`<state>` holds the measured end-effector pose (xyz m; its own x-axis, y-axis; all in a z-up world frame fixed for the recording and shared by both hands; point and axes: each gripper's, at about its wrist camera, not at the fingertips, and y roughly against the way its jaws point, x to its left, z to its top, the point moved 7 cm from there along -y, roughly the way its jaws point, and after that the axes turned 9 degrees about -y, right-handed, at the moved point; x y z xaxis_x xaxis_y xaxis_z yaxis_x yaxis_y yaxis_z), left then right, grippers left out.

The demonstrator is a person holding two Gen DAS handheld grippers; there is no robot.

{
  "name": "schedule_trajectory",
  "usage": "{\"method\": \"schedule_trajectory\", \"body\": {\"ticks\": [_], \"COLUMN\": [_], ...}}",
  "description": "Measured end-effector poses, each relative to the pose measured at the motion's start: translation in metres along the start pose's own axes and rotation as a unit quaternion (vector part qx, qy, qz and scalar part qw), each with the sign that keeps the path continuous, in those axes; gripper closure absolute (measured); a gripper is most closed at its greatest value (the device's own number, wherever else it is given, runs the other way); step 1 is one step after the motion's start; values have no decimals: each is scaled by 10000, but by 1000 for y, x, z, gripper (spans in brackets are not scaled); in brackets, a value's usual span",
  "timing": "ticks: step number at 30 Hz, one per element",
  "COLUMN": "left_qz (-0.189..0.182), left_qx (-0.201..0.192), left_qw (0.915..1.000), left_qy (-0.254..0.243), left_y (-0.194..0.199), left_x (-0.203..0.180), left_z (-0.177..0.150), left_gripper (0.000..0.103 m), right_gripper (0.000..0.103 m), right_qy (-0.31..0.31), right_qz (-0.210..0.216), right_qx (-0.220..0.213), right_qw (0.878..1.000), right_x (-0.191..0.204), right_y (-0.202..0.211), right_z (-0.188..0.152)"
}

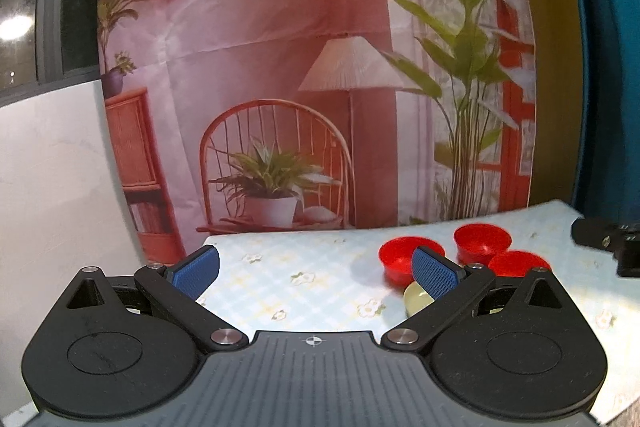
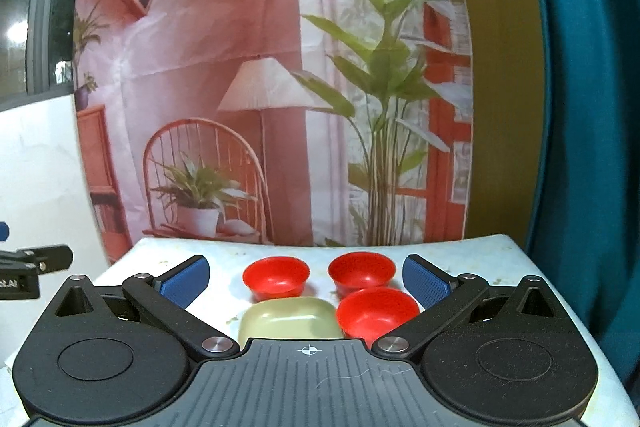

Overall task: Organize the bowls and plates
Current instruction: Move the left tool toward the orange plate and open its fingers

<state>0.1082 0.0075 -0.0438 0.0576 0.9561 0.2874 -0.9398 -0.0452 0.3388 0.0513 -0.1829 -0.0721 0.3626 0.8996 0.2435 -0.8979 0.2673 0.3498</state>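
Left wrist view: the left gripper (image 1: pixel 316 269) hovers above a table covered by a flowered tablecloth (image 1: pixel 288 287), its blue-padded fingers spread wide with nothing between them. To its right sit three red bowls: one (image 1: pixel 400 259) partly behind the right finger, a second (image 1: pixel 482 241) farther back, and a third (image 1: pixel 516 263) nearer and half hidden. A sliver of a pale yellow-green dish (image 1: pixel 416 297) shows beside the first bowl, and the other gripper's black body pokes in at the right edge. Right wrist view: the right gripper (image 2: pixel 306 281) is also spread wide and empty, aimed straight at the dishes. Two red bowls, the left-hand one (image 2: pixel 276 277) and the right-hand one (image 2: pixel 362 269), stand side by side at the back, a third (image 2: pixel 378 311) sits nearer on the right, and the pale dish (image 2: pixel 290 319) lies just beside it on the left. Every piece stands separately and nothing is stacked, so the sorting appears barely begun; nesting the bowls seems to remain.
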Motion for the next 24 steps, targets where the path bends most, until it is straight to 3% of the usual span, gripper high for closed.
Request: {"method": "schedule_trajectory", "body": {"ticks": [5,15,24], "left_qz": [-138,-609,-707], "left_qx": [215,780,1096], "left_qw": [9997,9946,9912], "left_qy": [34,319,211], "left_y": [-22,-69,-100], "left_x": [-6,-11,-19], "left_z": [-7,-46,-76], "left_gripper": [0,0,0], "right_gripper": [0,0,0], "right_qy": [-126,76,69], "right_qz": [124,-130,-256], "right_qx": [276,713,1013], "right_qw": [9995,9973,9945], "right_x": [-2,-1,-9], "right_y": [-24,-66,-94], "right_z": [-8,-41,-67]}}
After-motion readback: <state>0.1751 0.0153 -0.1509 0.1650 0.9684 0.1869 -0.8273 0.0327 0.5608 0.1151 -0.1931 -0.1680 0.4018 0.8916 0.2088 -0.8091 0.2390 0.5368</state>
